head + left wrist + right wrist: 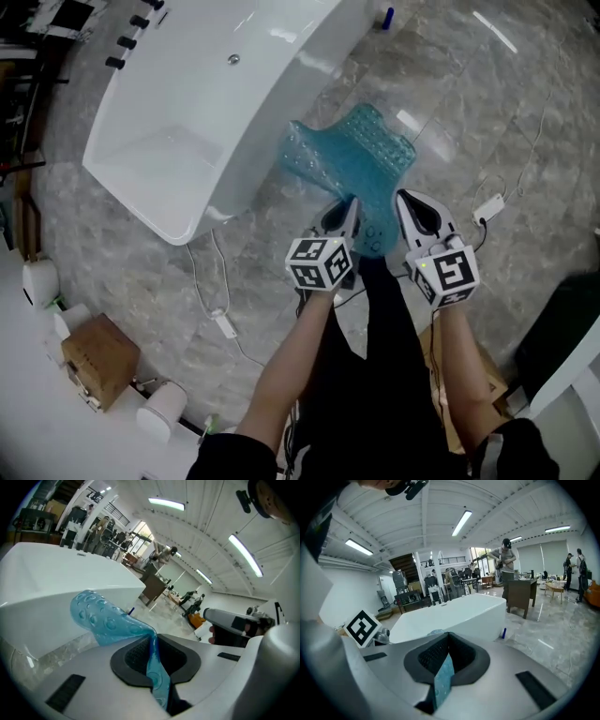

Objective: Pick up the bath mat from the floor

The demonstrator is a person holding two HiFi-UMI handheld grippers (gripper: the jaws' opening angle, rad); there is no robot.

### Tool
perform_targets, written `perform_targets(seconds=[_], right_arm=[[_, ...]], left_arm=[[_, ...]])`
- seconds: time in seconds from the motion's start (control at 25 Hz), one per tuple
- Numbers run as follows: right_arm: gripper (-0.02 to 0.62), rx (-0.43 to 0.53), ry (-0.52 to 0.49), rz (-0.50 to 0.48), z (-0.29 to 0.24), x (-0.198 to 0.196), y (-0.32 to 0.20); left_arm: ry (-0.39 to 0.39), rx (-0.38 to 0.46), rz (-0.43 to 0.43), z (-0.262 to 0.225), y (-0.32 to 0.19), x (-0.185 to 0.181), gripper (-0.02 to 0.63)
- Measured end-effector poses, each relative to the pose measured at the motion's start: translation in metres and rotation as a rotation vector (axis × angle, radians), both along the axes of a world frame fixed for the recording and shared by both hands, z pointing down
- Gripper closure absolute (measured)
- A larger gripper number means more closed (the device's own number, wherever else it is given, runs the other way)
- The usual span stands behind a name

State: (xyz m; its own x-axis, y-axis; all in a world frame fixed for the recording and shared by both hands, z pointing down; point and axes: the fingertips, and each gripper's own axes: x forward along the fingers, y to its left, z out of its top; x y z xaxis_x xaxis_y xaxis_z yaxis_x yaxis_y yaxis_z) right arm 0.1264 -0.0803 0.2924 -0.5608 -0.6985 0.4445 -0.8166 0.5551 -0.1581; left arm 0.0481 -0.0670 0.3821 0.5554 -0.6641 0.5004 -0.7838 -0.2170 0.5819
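The blue translucent bath mat (pixel 356 159) with bubble suckers hangs in the air beside the white bathtub (pixel 197 103), stretched away from me. My left gripper (pixel 349 217) is shut on the mat's near edge. My right gripper (pixel 405 211) is shut on the same edge a little to the right. In the left gripper view the mat (pixel 105 620) runs out from between the pads and curls up to the left. A thin strip of mat (pixel 443 679) shows pinched between the pads in the right gripper view.
Grey marble floor (pixel 487 103) lies all around. A cardboard box (pixel 98 361) and white rolls sit at lower left. Cables and a power adapter (pixel 487 208) lie on the floor to the right. A small blue bottle (pixel 386 16) stands past the tub. People stand far off in the hall.
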Motion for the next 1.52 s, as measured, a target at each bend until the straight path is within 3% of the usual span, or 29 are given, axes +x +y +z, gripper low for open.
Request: perform_targets(seconds=[0.28, 0.52, 0.8, 1.12, 1.52], right_arm=[[0.583, 0.086, -0.019, 0.012, -0.086, 0.013, 0.005], [0.583, 0.153, -0.051, 0.012, -0.145, 0.021, 0.028], [0.583, 0.268, -0.083, -0.028, -0.215, 0.016, 0.043], [0.583, 0.386, -0.142, -0.06, -0.298, 0.008, 0.037], [0.584, 0.509, -0.067, -0.075, -0.351, 0.016, 0.051]], left_arm=[[0.039, 0.172, -0.018, -0.125, 0.017, 0.004, 0.569], [-0.034, 0.264, 0.029, -0.189, 0.051, 0.0, 0.569], [-0.051, 0.48, 0.014, -0.296, 0.061, -0.01, 0.569], [-0.216, 0.658, 0.021, -0.375, 0.059, -0.028, 0.568], [-0.34, 0.741, -0.022, -0.425, 0.053, -0.047, 0.568]])
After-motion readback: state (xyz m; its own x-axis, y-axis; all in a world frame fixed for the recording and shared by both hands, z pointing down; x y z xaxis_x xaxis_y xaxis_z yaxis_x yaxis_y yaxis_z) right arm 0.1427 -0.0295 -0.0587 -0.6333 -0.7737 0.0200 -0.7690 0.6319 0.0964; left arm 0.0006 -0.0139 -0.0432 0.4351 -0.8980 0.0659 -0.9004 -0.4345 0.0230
